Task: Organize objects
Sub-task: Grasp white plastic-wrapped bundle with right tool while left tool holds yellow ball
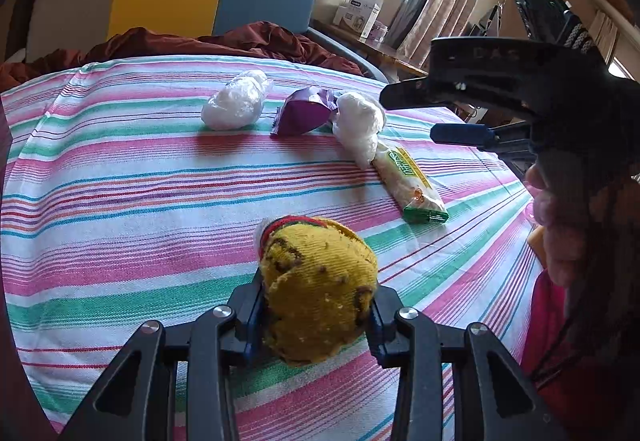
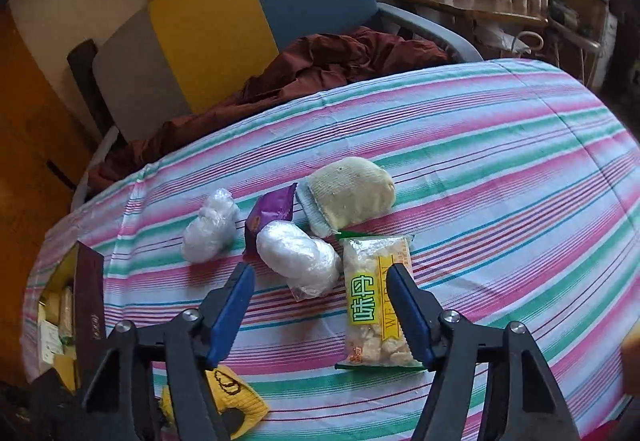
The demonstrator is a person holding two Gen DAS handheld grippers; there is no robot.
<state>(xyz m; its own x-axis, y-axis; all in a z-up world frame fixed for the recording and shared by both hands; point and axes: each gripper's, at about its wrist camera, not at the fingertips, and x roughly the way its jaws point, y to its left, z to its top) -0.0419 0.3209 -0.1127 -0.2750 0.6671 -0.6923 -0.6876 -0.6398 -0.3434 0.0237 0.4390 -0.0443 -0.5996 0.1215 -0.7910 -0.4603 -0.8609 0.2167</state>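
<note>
My left gripper [image 1: 318, 307] is shut on a rolled yellow sock [image 1: 320, 289] just above the striped cloth; the sock also shows in the right wrist view [image 2: 236, 401] at the bottom left. My right gripper [image 2: 320, 281] is open and empty above a white plastic bundle [image 2: 298, 257] and a green-edged snack pack [image 2: 376, 297]; it shows in the left wrist view [image 1: 412, 109] at the right. On the cloth lie a second white bundle [image 2: 210, 227], a purple packet [image 2: 270, 211] and a pale rolled sock [image 2: 348, 193].
The table has a striped cloth [image 2: 500, 177]. A dark brown box [image 2: 90, 301] with packets beside it stands at the left edge. A yellow, blue and grey chair [image 2: 240, 13] with a maroon cloth [image 2: 320, 61] stands behind. A wooden side table [image 2: 464, 5] holds boxes.
</note>
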